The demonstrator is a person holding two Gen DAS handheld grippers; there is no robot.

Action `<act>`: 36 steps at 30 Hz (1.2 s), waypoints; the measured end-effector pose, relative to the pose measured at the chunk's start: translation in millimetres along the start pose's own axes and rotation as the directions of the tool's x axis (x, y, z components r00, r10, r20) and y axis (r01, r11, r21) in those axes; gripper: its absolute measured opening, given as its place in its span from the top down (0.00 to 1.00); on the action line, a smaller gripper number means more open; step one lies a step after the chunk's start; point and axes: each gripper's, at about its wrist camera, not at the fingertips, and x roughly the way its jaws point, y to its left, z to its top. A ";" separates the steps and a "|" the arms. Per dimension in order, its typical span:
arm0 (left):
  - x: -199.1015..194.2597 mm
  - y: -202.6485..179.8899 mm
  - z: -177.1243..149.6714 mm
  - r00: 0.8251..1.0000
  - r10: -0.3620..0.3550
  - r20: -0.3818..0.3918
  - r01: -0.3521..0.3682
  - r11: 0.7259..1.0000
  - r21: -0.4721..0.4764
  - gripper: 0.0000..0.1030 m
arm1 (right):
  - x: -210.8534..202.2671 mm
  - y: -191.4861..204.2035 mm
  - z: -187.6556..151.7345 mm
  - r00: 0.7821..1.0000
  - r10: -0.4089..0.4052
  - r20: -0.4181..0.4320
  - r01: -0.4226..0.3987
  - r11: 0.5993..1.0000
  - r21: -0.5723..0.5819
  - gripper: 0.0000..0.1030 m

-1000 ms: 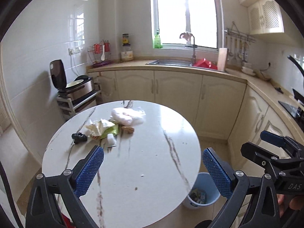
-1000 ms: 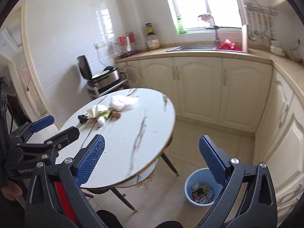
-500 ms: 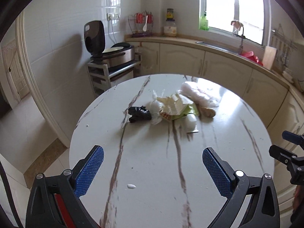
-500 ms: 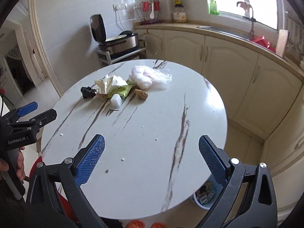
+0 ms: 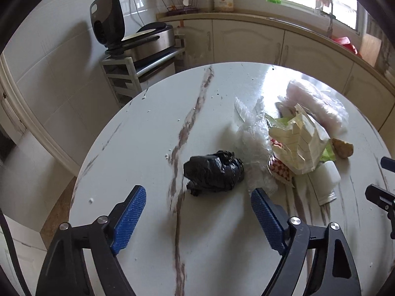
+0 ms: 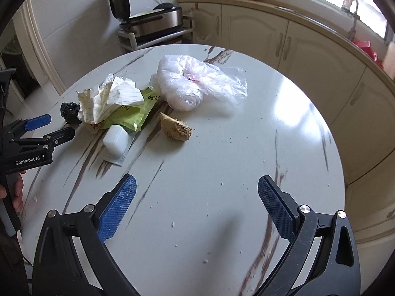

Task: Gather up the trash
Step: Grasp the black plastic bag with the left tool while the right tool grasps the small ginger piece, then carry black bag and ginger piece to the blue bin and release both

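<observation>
Both grippers have closed in on the marble table [image 6: 246, 148] since a second ago; the left gripper [image 5: 197, 209], jaws closing and empty, frames the black bag wad [image 5: 213, 172] at centre frame, while the right gripper [image 6: 197, 202] gapes empty below the trash pile [image 6: 138, 103] at upper left

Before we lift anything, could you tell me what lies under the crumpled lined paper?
Under the lined paper show a green wrapper and a red-checked scrap; anything deeper is covered.
</observation>
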 end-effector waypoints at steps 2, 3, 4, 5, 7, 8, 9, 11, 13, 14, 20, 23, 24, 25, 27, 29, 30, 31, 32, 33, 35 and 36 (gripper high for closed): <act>9.6 1.6 8.4 1.000 -0.009 0.004 0.009 1.000 0.010 0.29 | 6.1 2.1 4.1 1.000 0.005 -0.008 -0.005 1.000 -0.009 0.04; 13.2 2.1 11.3 1.000 -0.006 0.012 0.006 1.000 0.020 0.29 | 8.0 3.5 6.0 1.000 0.008 -0.009 -0.008 1.000 -0.012 0.04; 17.0 1.8 11.1 1.000 -0.003 0.018 0.002 1.000 0.031 0.35 | 11.1 5.2 9.7 1.000 0.013 -0.010 -0.013 1.000 -0.021 0.04; 19.3 0.3 10.3 1.000 0.000 0.024 -0.001 0.999 0.046 0.40 | 12.7 6.6 12.0 1.000 0.011 -0.009 -0.012 1.000 -0.029 0.04; 25.3 -2.2 10.4 1.000 -0.019 0.014 0.018 0.997 0.070 0.67 | 17.7 10.5 18.6 1.000 -0.004 -0.009 0.004 0.999 -0.048 0.04; 26.7 -2.5 7.8 0.999 -0.049 0.017 0.048 0.997 0.066 0.70 | 21.0 12.5 22.9 1.000 -0.003 -0.011 0.003 0.998 -0.055 0.05; 27.3 -2.1 5.1 0.998 -0.068 0.009 0.068 0.996 0.061 0.72 | 23.1 13.7 26.0 1.000 -0.002 -0.012 0.001 0.998 -0.059 0.07; 21.8 -2.7 0.0 0.997 -0.079 0.009 0.078 0.995 0.056 0.74 | 27.3 14.7 31.8 1.000 0.014 -0.020 -0.015 0.998 -0.054 0.10; 18.2 1.5 -3.2 0.996 -0.090 0.013 0.089 0.995 0.047 0.74 | 31.0 14.9 36.0 1.000 0.017 -0.023 -0.018 0.998 -0.055 0.22; 14.4 4.3 -5.0 0.996 -0.089 0.019 0.088 0.995 0.042 0.74 | 33.8 15.7 37.8 0.999 0.011 -0.030 -0.013 0.998 -0.061 0.28; -8.4 16.1 -17.5 0.993 -0.112 0.033 0.112 0.994 0.019 0.74 | 32.6 19.7 41.1 1.000 -0.005 -0.006 0.005 0.996 -0.089 0.70; -16.9 15.5 -21.5 0.991 -0.129 0.026 0.129 0.992 0.016 0.74 | 26.8 22.3 34.8 1.000 0.011 -0.009 -0.012 0.995 -0.099 0.74; -20.8 14.1 -22.5 0.991 -0.133 0.024 0.132 0.991 0.017 0.74 | 23.4 21.7 31.3 1.000 0.023 -0.008 -0.023 0.996 -0.089 0.74; -24.8 12.4 -24.1 0.991 -0.135 0.027 0.134 0.991 0.017 0.74 | 17.6 20.1 26.4 0.999 0.037 -0.003 -0.038 0.996 -0.077 0.74; -39.5 5.1 -28.1 0.988 -0.152 0.037 0.152 0.988 0.019 0.74 | 1.4 16.6 15.6 0.998 0.058 0.016 -0.057 0.997 -0.060 0.74; -53.7 -4.7 -32.2 0.985 -0.167 0.046 0.166 0.986 0.028 0.74 | -21.9 12.2 2.7 0.995 0.083 0.048 -0.080 0.996 -0.047 0.74; -60.3 -11.2 -34.1 0.983 -0.178 0.047 0.177 0.984 0.037 0.74 | -33.9 9.7 -3.7 0.993 0.100 0.063 -0.097 0.994 -0.040 0.74; -68.3 -18.4 -36.2 0.980 -0.191 0.052 0.188 0.981 0.046 0.74 | -46.0 6.5 -10.8 0.990 0.113 0.080 -0.111 0.993 -0.032 0.74; -78.6 -29.0 -40.5 0.979 -0.198 0.055 0.195 0.979 0.055 0.74 | -58.9 2.5 -17.9 0.988 0.123 0.096 -0.121 0.992 -0.024 0.74; -86.9 -38.0 -42.5 0.977 -0.203 0.058 0.199 0.978 0.070 0.74 | -71.2 -1.1 -25.1 0.984 0.134 0.114 -0.133 0.991 -0.019 0.74; -104.6 -56.3 -45.8 0.974 -0.216 0.072 0.209 0.974 0.092 0.74 | -93.9 -9.2 -38.1 0.978 0.147 0.145 -0.147 0.989 -0.009 0.74; -112.2 -65.5 -47.0 0.971 -0.226 0.076 0.218 0.971 0.100 0.74 | -104.4 -13.6 -44.3 0.976 0.152 0.159 -0.153 0.988 -0.005 0.74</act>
